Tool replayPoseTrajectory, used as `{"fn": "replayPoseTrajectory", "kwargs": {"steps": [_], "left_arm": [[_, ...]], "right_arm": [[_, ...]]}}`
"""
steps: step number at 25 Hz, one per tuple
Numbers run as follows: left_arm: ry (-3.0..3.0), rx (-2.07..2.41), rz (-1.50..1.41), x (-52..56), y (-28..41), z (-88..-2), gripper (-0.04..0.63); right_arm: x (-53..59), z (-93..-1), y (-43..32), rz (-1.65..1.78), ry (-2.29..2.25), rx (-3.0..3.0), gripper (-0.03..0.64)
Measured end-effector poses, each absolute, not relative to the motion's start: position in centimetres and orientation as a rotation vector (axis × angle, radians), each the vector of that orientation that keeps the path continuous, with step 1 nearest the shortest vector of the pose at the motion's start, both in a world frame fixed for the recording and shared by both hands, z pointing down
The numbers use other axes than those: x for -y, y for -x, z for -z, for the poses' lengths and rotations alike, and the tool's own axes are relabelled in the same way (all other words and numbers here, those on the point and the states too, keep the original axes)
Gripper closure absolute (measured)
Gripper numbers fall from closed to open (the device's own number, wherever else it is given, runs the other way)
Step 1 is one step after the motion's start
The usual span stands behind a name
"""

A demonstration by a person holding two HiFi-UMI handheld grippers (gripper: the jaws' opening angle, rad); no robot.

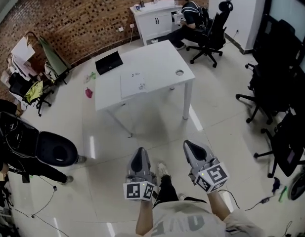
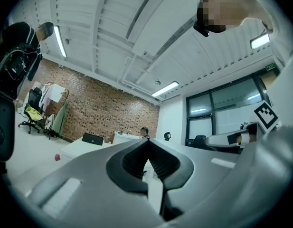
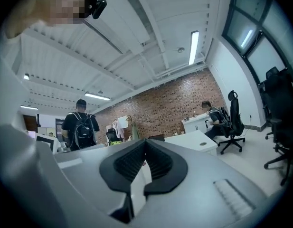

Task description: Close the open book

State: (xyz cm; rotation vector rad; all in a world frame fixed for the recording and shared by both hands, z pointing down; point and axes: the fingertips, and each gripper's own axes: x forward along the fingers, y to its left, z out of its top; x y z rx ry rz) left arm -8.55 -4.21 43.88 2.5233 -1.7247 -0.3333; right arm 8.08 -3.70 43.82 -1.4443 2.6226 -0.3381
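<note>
Book [image 1: 133, 84] on table [image 1: 159, 58]; left gripper [image 1: 140, 153], right gripper [image 1: 190, 145] jaws together.

You hold 2 grippers: left gripper [image 1: 140, 153], right gripper [image 1: 191, 146]. 1 white table [image 1: 162, 58], 1 open book [image 1: 133, 83], 1 laptop [image 1: 108, 62]. 2 others: seated person [image 1: 190, 13], standing person [image 1: 19, 132].

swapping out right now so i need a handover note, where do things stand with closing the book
Left gripper: jaws together, empty, held low by the body.
Right gripper: the same, shut and empty.
Open book: lies flat on the white table across the floor, near a black laptop, far from both grippers.
Done: nothing on the book.
Left: walk to the table, fold one side of the book over, press it closed.
</note>
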Motion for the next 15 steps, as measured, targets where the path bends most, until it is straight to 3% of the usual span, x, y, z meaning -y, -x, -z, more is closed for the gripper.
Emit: {"fn": "replayPoseTrajectory", "kwargs": {"steps": [8,15], "left_arm": [[-2.659,1.649,0.347,-4.7,3.8,-40.1,0.583],[-2.691,1.668,0.385,-9.6,4.6,-38.4,0.583]], "right_arm": [[-5.4,-43.4,-10.9,0.332,1.517,-2.580,0.612],[-9.5,-43.7,-10.8,0.390,1.515,-2.545,0.614]]}}
